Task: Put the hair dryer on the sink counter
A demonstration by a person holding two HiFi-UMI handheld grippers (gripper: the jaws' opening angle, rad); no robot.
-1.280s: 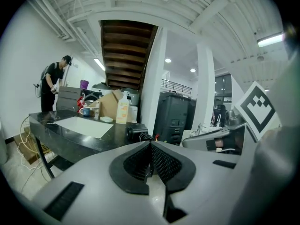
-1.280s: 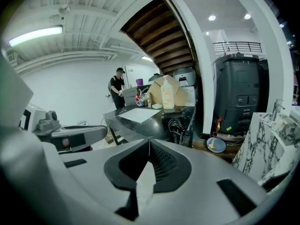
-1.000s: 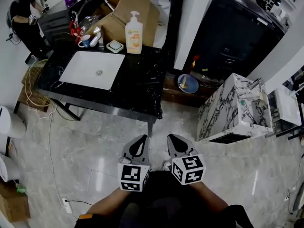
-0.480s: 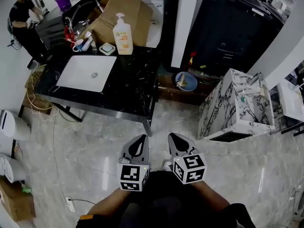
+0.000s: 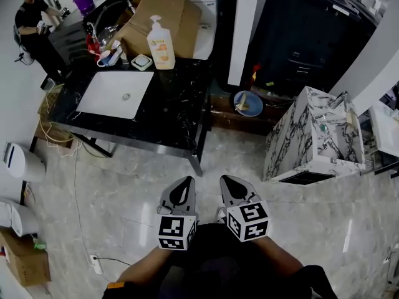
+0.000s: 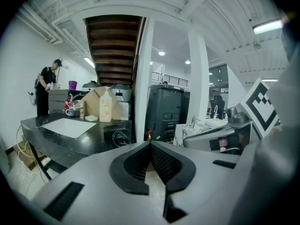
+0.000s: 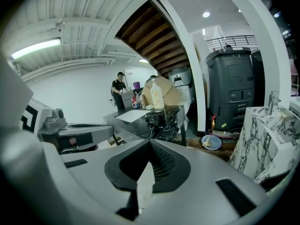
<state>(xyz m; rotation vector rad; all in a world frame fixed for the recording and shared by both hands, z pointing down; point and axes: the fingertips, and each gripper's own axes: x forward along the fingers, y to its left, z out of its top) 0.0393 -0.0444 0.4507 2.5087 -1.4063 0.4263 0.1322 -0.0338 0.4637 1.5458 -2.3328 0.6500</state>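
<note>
Hair dryer (image 6: 116, 129), cord coiled, lies on glossy counter (image 6: 91, 138); left gripper (image 6: 150, 143), right gripper (image 7: 150, 142) clenched.

Two grippers (image 5: 186, 184) (image 5: 225, 183), one pump bottle (image 5: 160, 42), one cardboard box (image 5: 163, 8), one white basin (image 5: 115, 94), one blue bowl (image 5: 249, 103), one person (image 5: 36, 27).

soap bottle (image 5: 160, 43) upright by cardboard box (image 5: 163, 5) | blue plate (image 5: 254, 109) on floor (image 5: 124, 185) | marbled cabinet (image 5: 312, 136) near plate
</note>
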